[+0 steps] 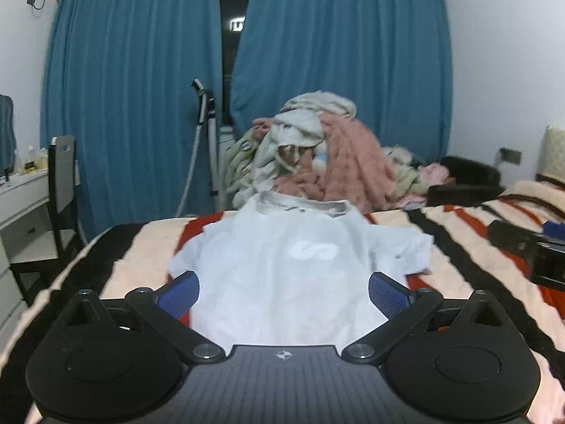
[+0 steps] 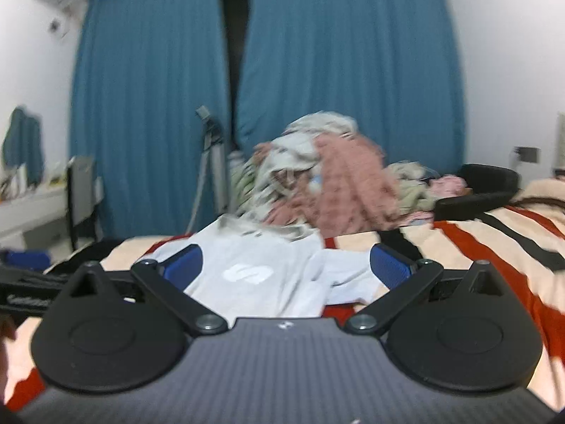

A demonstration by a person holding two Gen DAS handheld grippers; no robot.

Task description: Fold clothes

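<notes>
Pale blue cotton, a T-shirt (image 1: 282, 275) with a white logo on the chest, lies spread face up on the bed, straight ahead of the left gripper (image 1: 283, 291), whose blue-padded fingers (image 1: 178, 293) are spread wide with nothing between them; the shirt's lower part fills the gap between them, though the view does not show whether the pads touch the cloth. The right gripper (image 2: 286, 265) is likewise spread wide and empty, with the T-shirt (image 2: 254, 275) ahead of it and shifted toward its left finger, while one sleeve (image 2: 349, 272) reaches toward its right finger (image 2: 388, 265). Beyond the shirt's collar, farther from both sets of fingers, rises a heap of clothes (image 1: 317, 152) in pink, grey and cream. The bed is covered by a blanket (image 1: 469, 243) striped in cream, red and black. Blue curtains (image 1: 134, 88) hang behind the heap, parted by a narrow dark gap. Off to the left of the left fingers stand a chair (image 1: 61, 190) and a white desk (image 1: 21, 194).
</notes>
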